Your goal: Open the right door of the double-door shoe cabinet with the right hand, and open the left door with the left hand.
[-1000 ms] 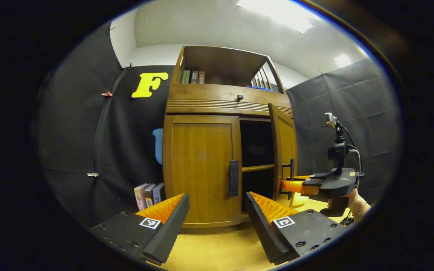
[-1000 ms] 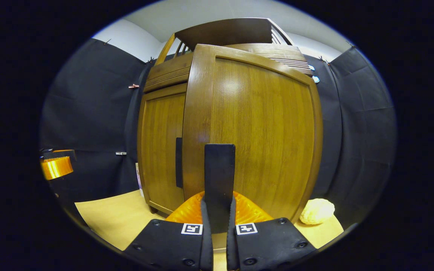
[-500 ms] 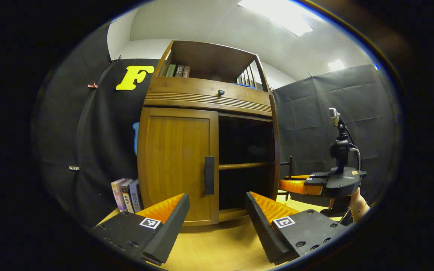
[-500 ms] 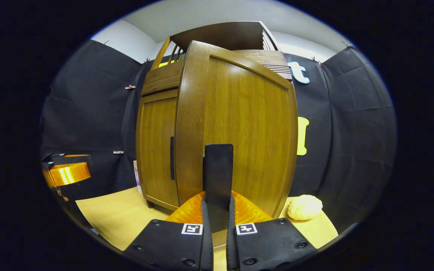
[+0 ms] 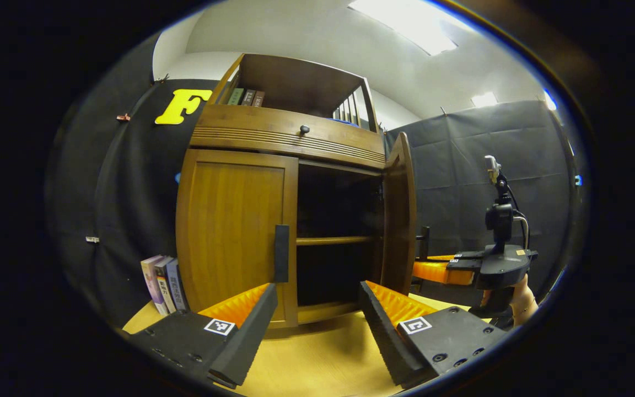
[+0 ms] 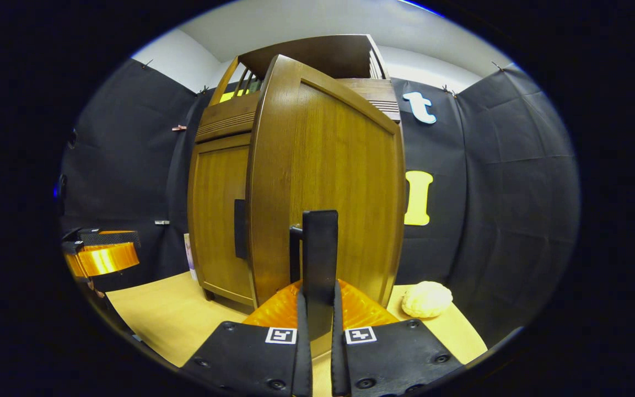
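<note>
Right gripper view: the right gripper [image 6: 317,331] clamps the right door's handle [image 6: 319,259]. The left gripper [image 5: 317,320] gapes wide and empty, just short of the closed left door [image 5: 235,231].

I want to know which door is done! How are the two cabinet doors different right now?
The right door is swung open; the left door is shut. The right gripper is clamped on the right door's handle; the left door's handle is untouched, with the left gripper open before it. Both are brown wood with dark handles.
</note>
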Motion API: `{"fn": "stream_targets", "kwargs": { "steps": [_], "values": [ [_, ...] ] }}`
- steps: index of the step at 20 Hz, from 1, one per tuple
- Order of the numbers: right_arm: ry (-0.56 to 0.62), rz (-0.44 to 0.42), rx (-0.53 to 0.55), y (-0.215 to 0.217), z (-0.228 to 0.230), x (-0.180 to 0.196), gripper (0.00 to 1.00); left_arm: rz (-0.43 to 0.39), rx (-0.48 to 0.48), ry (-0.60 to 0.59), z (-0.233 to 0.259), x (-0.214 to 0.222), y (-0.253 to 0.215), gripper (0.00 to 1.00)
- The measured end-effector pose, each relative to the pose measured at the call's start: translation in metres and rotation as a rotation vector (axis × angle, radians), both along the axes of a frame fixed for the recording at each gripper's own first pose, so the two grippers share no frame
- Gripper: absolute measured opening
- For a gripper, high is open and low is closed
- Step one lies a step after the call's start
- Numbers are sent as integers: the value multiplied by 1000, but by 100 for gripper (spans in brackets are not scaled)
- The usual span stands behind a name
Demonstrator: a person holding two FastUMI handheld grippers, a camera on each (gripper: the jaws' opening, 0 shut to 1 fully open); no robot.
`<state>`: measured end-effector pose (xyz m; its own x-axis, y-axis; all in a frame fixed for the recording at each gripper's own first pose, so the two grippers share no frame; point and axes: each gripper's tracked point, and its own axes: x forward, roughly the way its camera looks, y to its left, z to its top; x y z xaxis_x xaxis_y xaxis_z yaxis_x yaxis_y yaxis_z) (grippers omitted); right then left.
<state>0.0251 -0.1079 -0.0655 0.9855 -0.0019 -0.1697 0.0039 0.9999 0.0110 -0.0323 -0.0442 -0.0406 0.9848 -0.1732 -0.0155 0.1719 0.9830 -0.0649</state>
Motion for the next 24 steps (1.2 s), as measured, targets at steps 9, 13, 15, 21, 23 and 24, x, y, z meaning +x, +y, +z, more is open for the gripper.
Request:
{"fn": "stream_targets", "kwargs": {
  "steps": [9,13,15,21,23,24],
  "values": [
    [-4,-85,-22,-43,4,-26,21,-80,1,25,-15,14,-38,93],
    [7,-150,-59,-70,3,-34,16,-102,-1,31,-19,20,-47,93],
    [24,-189,-84,-84,-3,-38,16,-116,-4,35,-20,22,-52,93],
    [31,-231,-91,-102,2,-56,11,-151,-18,54,-28,31,-68,93],
    [22,-264,-118,-111,5,-66,10,-169,-28,63,-33,31,-75,93],
    [16,-282,-131,-117,8,-71,11,-177,-31,66,-35,31,-79,92]
  ]
}}
